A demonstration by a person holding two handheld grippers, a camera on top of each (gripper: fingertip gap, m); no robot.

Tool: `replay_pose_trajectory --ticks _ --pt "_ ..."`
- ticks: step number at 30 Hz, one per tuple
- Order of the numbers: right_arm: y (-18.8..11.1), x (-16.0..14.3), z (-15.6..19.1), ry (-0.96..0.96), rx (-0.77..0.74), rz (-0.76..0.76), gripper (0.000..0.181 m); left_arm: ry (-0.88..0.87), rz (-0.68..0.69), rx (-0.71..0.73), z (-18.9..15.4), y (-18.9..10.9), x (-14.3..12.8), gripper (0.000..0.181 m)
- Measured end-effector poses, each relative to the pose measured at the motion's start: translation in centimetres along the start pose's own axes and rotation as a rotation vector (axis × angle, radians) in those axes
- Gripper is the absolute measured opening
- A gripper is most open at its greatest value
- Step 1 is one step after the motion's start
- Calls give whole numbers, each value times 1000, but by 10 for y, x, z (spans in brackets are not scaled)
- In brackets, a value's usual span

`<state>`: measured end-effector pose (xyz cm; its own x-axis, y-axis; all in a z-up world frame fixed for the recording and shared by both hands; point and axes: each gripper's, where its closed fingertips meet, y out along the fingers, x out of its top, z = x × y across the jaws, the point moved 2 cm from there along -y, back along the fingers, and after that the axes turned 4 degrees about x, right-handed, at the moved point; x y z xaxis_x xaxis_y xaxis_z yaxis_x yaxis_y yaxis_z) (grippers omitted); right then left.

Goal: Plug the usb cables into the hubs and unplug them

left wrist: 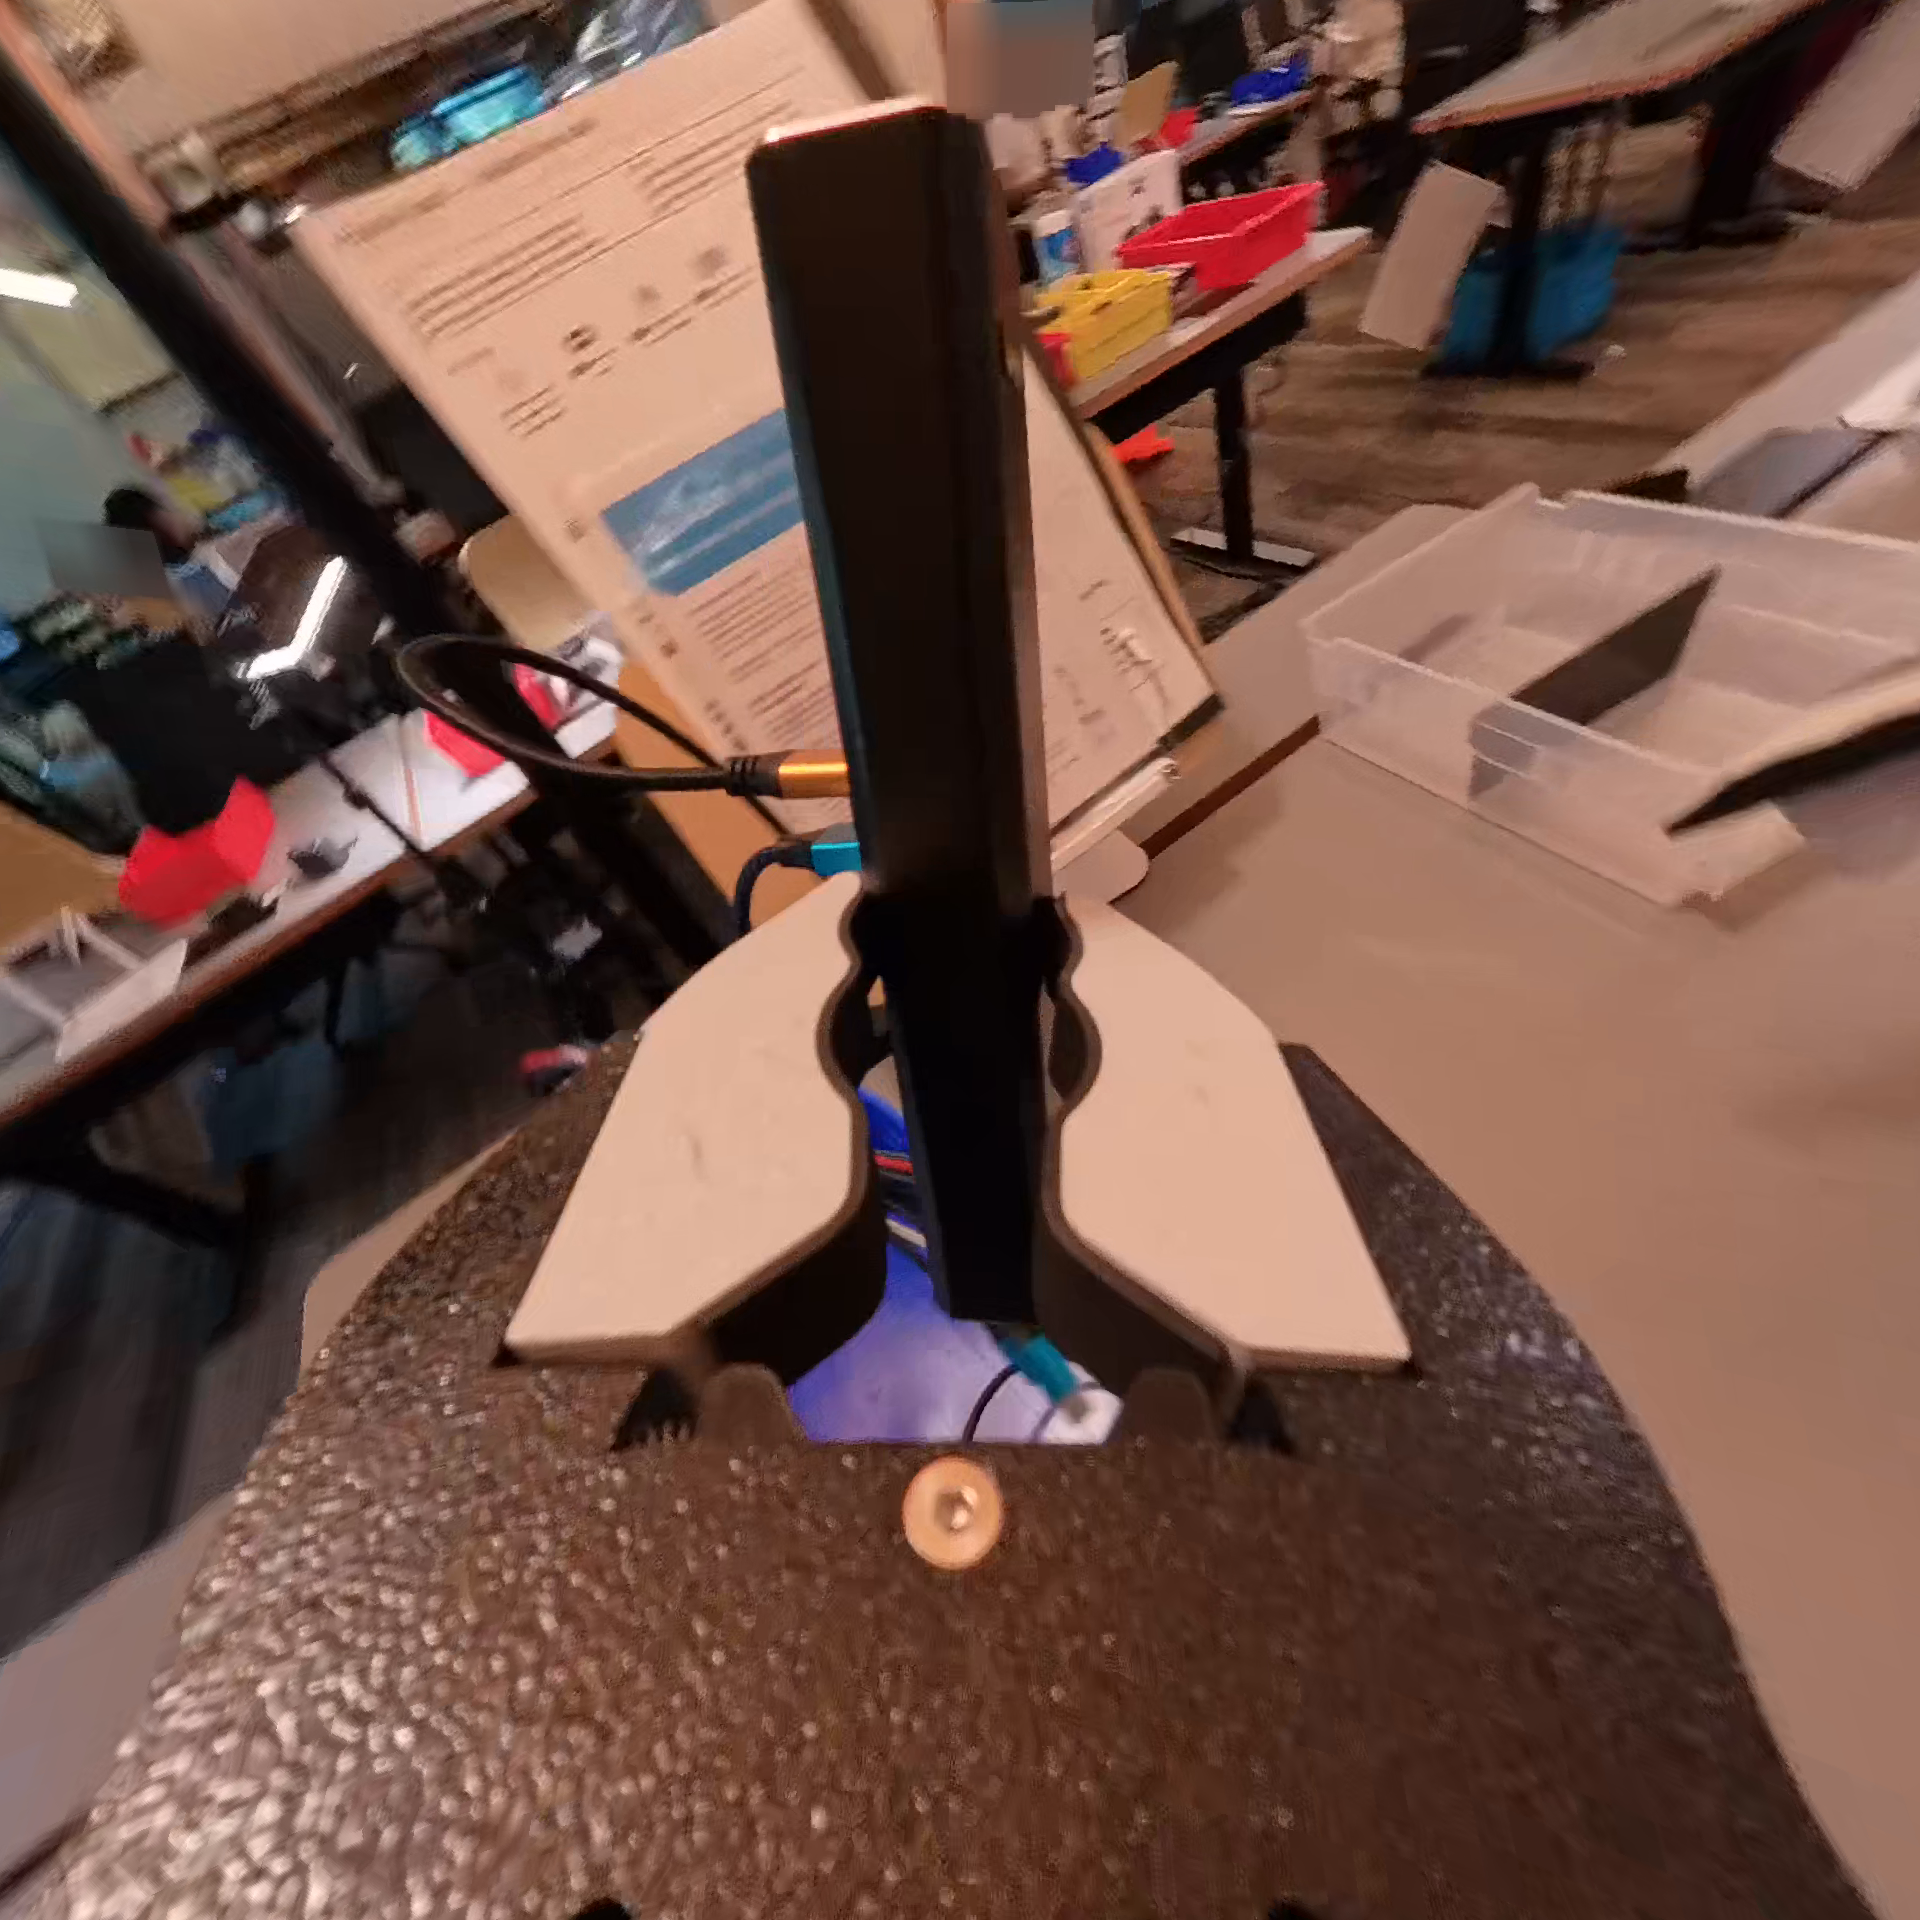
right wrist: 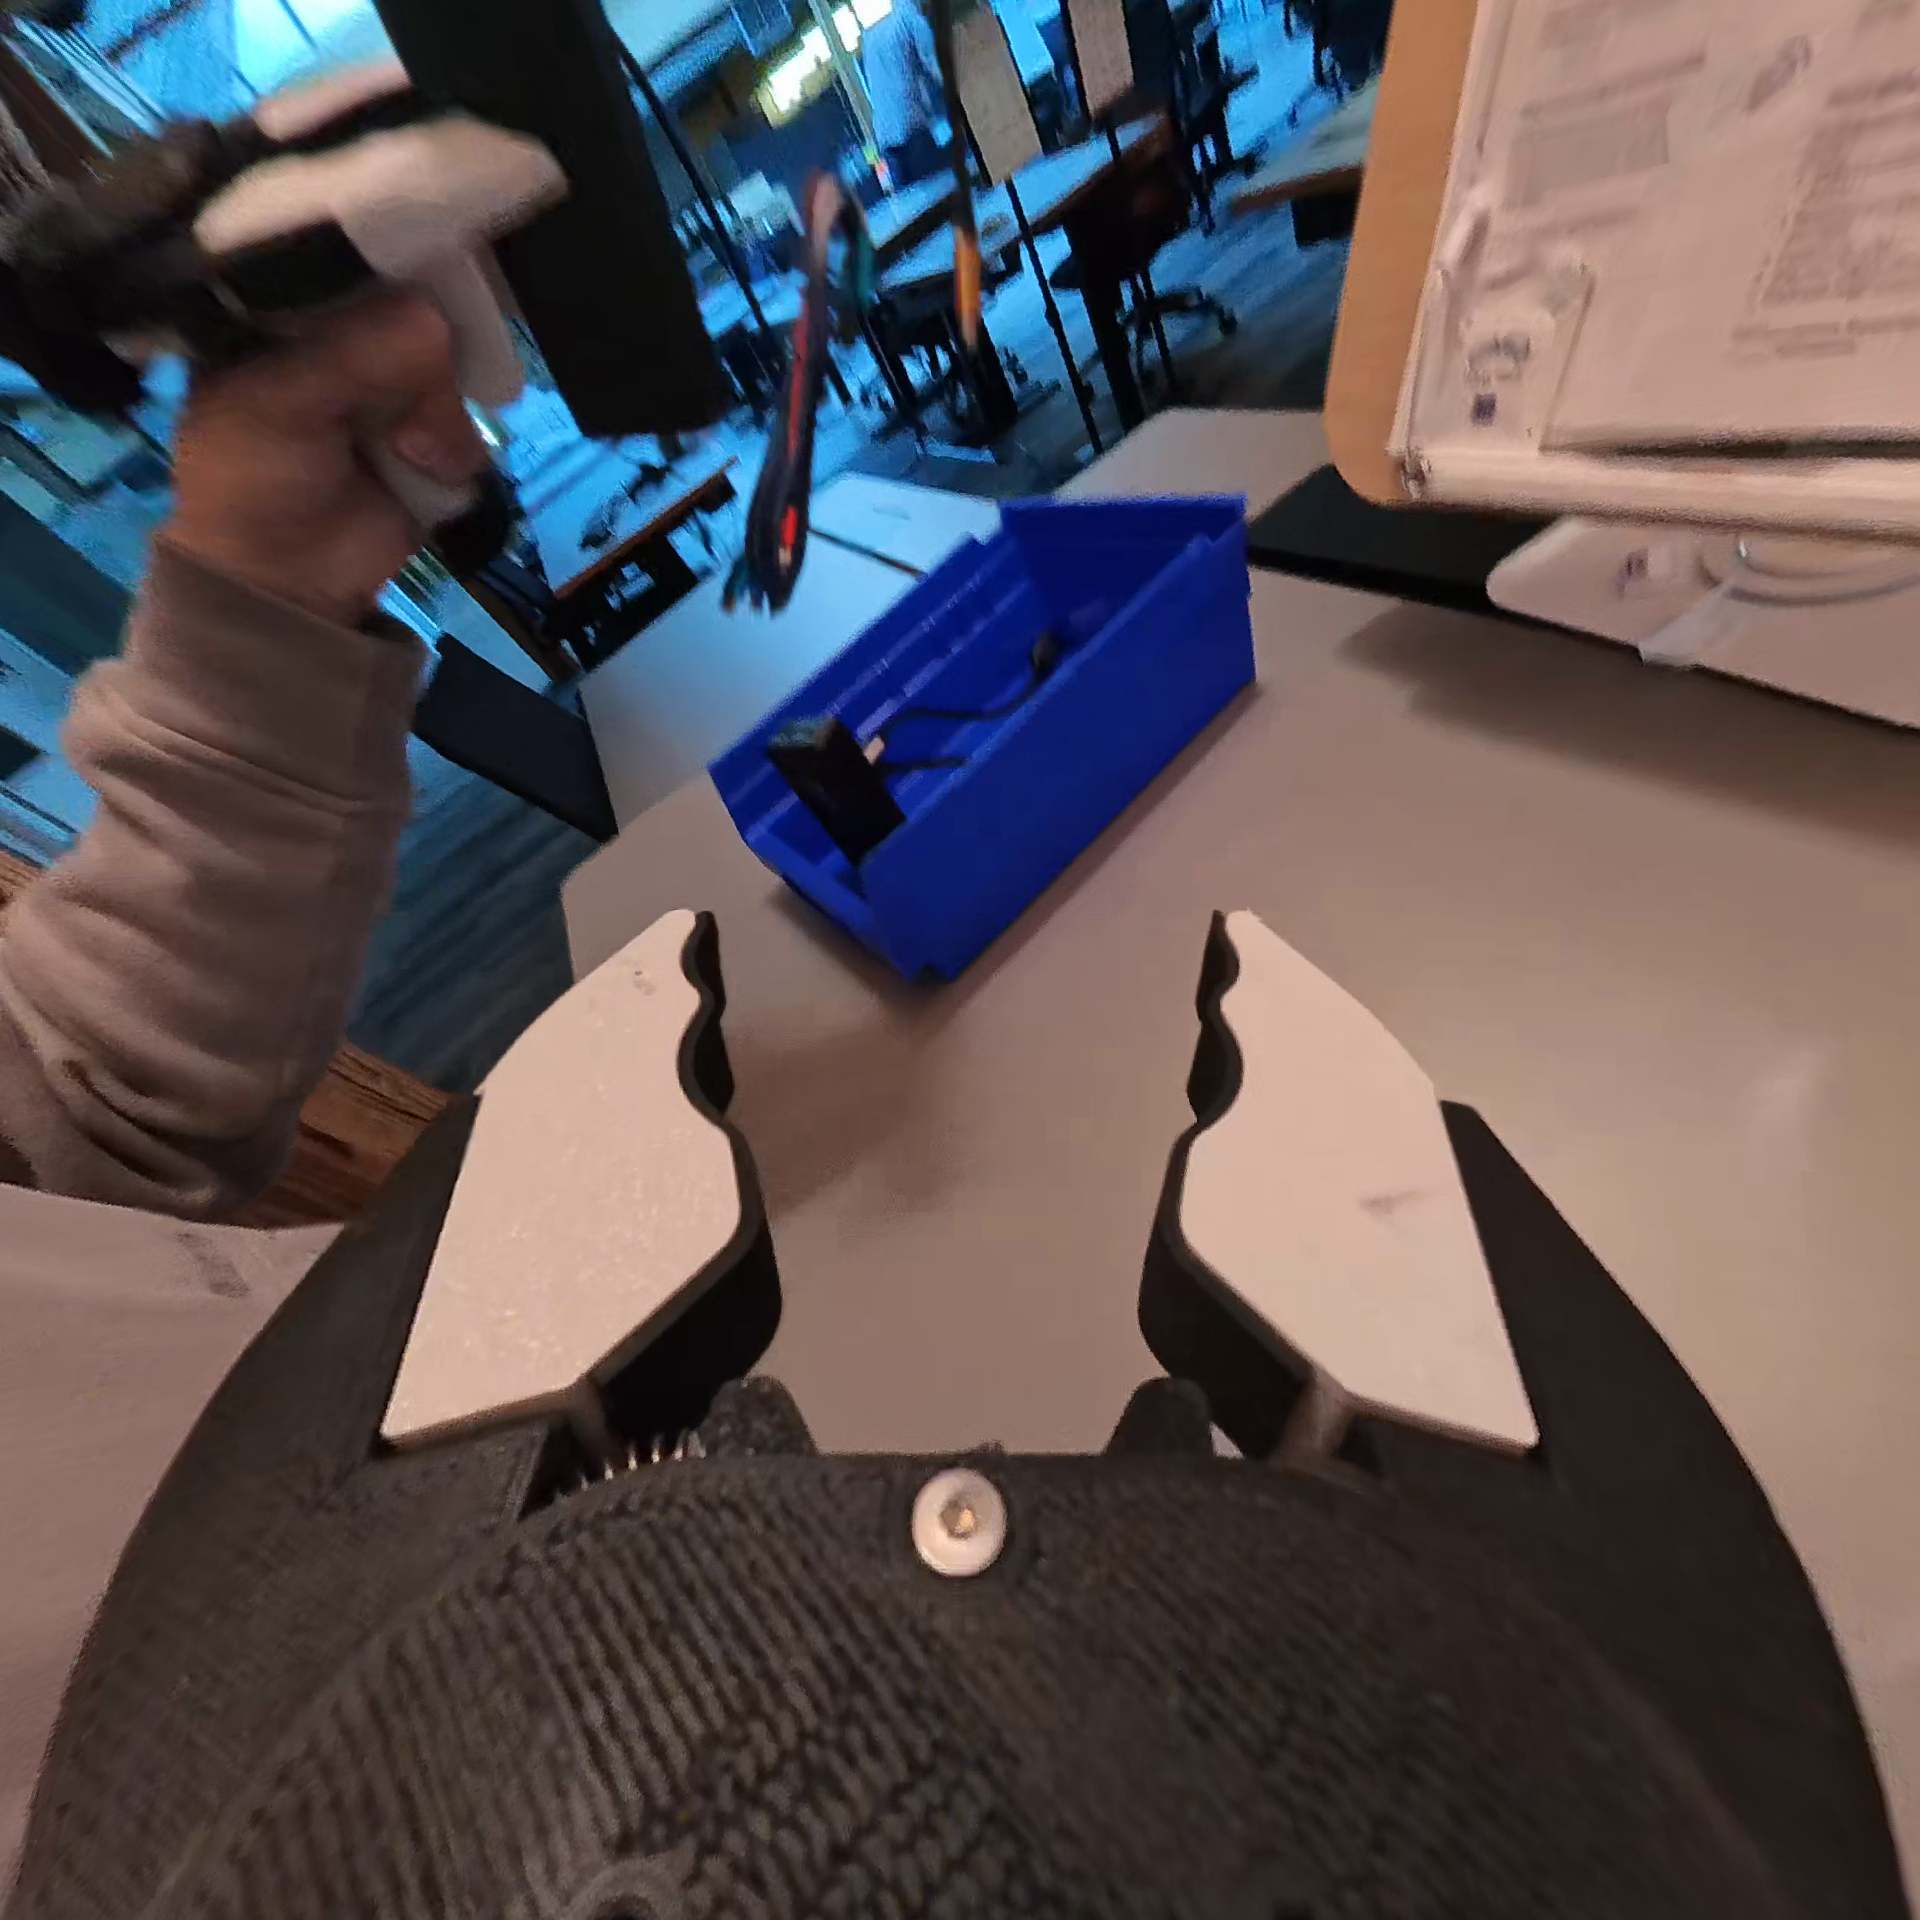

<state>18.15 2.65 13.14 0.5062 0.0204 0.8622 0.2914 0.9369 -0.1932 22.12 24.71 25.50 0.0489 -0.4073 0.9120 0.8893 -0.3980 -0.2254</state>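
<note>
Left wrist view: my left gripper (left wrist: 961,935) is clamped on the black hub (left wrist: 894,540), gold-plug cable (left wrist: 800,776) seated on the hub's left side. Right gripper (right wrist: 961,1023) gapes empty, so I'd pinch that plug and pull straight.

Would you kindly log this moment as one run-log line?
left gripper: shut on black hub | gold-plug cable: plugged in | right gripper: open, empty | blue bin: on table

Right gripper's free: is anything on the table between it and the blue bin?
Nothing visible. The right gripper is open over bare table, and the blue bin lies straight ahead, a small black hub inside.
</note>
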Motion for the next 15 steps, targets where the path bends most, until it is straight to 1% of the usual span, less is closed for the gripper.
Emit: replay_pose_trajectory --ticks 3,4,7,8,10,11,13,15 --pt "3 30 22 -16 57 -97 95 82 -36 -84 -47 10 7 29" --pt "4 41 29 -22 68 -129 99 115 -54 -117 -65 15 7 29" --pt "6 66 39 -52 55 -229 102 200 -101 -213 -122 28 0 28" --pt "7 70 42 -75 68 -245 99 232 -114 -265 -141 31 -4 28" --pt "5 69 50 -139 144 -254 78 267 -121 -366 -172 36 -14 28" --pt "2 65 51 -160 172 -250 74 264 -118 -409 -185 37 -19 28" --pt "-4 53 54 -226 240 -233 54 222 -120 -497 -202 39 -28 29" --pt "-11 38 52 -333 241 -201 45 171 -128 -600 -214 38 -36 29"
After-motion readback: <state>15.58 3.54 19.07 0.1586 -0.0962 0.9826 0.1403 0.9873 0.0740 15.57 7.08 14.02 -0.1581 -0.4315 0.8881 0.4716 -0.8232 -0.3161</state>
